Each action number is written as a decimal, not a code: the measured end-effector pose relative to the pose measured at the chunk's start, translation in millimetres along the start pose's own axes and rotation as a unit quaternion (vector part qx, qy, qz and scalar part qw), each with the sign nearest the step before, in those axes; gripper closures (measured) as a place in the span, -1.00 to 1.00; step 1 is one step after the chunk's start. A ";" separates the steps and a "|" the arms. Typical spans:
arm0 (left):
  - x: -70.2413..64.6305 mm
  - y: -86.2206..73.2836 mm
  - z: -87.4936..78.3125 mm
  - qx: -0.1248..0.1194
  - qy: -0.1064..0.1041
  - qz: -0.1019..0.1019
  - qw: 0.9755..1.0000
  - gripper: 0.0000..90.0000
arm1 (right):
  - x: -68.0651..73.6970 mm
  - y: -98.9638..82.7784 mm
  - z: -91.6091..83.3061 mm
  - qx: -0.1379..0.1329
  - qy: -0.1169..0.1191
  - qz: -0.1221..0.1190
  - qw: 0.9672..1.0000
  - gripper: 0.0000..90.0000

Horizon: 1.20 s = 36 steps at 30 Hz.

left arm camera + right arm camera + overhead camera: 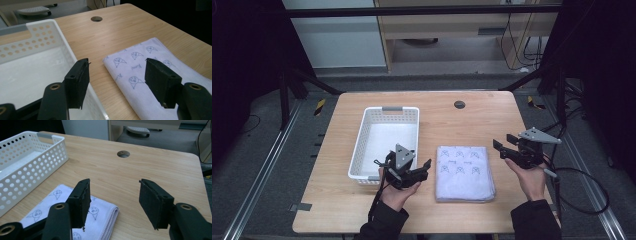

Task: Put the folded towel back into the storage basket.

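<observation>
A white perforated basket point(384, 142) sits on the wooden table point(472, 120) at about ten o'clock from the table's centre, its long side running toward twelve; in the high view its floor looks bare and white, and the left gripper view shows the same pale floor with nothing lying on it, though the near corner is hidden behind a jaw. Just beside the basket, toward three o'clock and apart from it by a strip of bare wood, lies a folded pale cloth point(464, 172) printed with small cartoon faces, flat on the tabletop. The left gripper point(424, 167) is held in the person's left hand point(398, 192) at the basket's five o'clock corner, over its near rim, with its jaws spread wide and nothing between them; in its own view one jaw stands over the basket wall point(63, 50) and the other over the cloth point(140, 75). The right gripper point(501, 149), in the right hand point(532, 177), hovers at three o'clock from the cloth, jaws likewise released and empty, pointing toward nine o'clock. A round cable hole point(459, 104) lies at twelve o'clock on the table.
</observation>
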<state>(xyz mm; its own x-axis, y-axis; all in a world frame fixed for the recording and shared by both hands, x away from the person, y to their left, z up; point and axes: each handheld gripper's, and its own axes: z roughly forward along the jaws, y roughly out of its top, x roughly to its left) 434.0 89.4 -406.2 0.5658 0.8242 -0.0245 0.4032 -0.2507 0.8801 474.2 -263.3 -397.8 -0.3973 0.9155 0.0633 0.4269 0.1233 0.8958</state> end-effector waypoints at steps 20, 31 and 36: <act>-34.4 -22.9 28.8 0.031 -0.018 0.012 0.999 -0.12 | 1.1 -11.8 21.3 0.020 0.002 -0.012 1.000 -0.10; -44.7 -39.6 42.1 0.059 -0.017 0.016 0.998 -0.10 | -5.2 -26.3 32.3 0.044 -0.005 -0.016 0.999 -0.06; -44.7 -45.8 48.5 0.074 -0.011 0.010 0.997 -0.08 | -5.3 -32.5 40.5 0.055 -0.001 -0.009 0.998 -0.05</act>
<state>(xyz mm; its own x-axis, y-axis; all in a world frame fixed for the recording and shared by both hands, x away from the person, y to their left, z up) 425.1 39.4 -468.4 0.5891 0.8078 -0.0188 0.4920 -0.3401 0.8014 495.3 -256.7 -445.0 -0.4034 0.9138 0.0472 0.5075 0.1805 0.8425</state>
